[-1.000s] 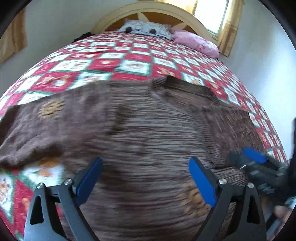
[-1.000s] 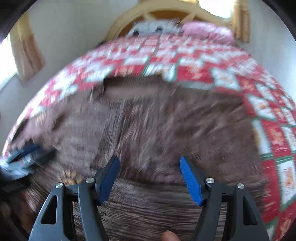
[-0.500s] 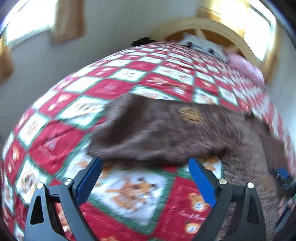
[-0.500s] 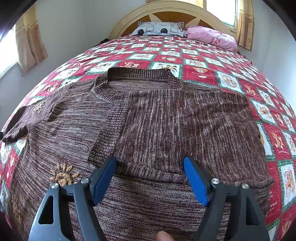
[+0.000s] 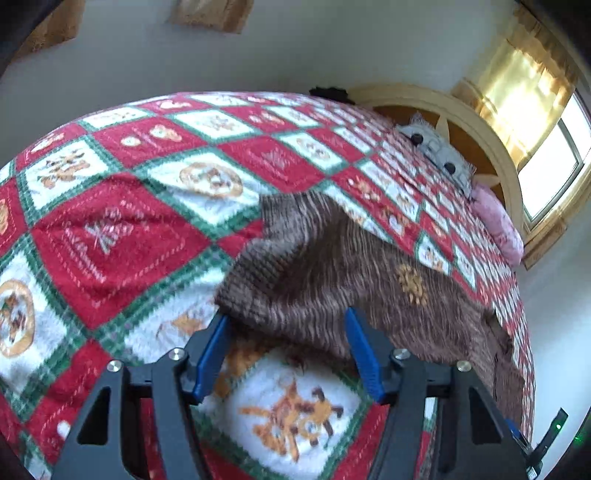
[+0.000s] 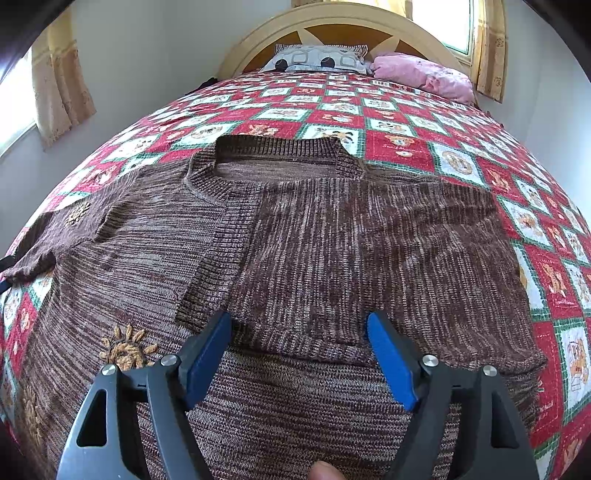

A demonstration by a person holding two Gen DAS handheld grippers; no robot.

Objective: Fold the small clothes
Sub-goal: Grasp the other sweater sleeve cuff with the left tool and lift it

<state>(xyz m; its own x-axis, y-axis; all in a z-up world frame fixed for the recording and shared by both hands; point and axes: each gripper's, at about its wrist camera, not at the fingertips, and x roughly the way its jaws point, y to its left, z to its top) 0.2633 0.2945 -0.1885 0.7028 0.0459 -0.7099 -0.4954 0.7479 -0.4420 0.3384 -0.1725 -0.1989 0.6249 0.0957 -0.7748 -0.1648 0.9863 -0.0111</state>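
Note:
A brown knit sweater (image 6: 332,240) with orange flower embroidery lies flat on the bed, neck toward the headboard. One sleeve is folded across the chest, its ribbed cuff (image 6: 218,258) just ahead of my right gripper (image 6: 295,354). That gripper hovers open over the body with nothing between its pads. The other sleeve (image 5: 314,266) stretches out onto the quilt. My left gripper (image 5: 286,315) is at that sleeve's cuff end and its jaws are closing. The cuff's lower edge lies between the blue fingertips (image 5: 221,325), which do not clearly press it.
A red, white and green patchwork quilt (image 5: 110,229) covers the bed. A grey patterned pillow (image 6: 317,59) and a pink pillow (image 6: 424,74) lie by the arched headboard (image 6: 332,22). Walls and curtained windows flank the bed. A thumb tip (image 6: 321,472) shows at the bottom.
The left gripper swept left from over the sweater's body to the outstretched sleeve's cuff, rolled, and its jaws narrowed around the cuff. The right gripper stayed over the folded sleeve.

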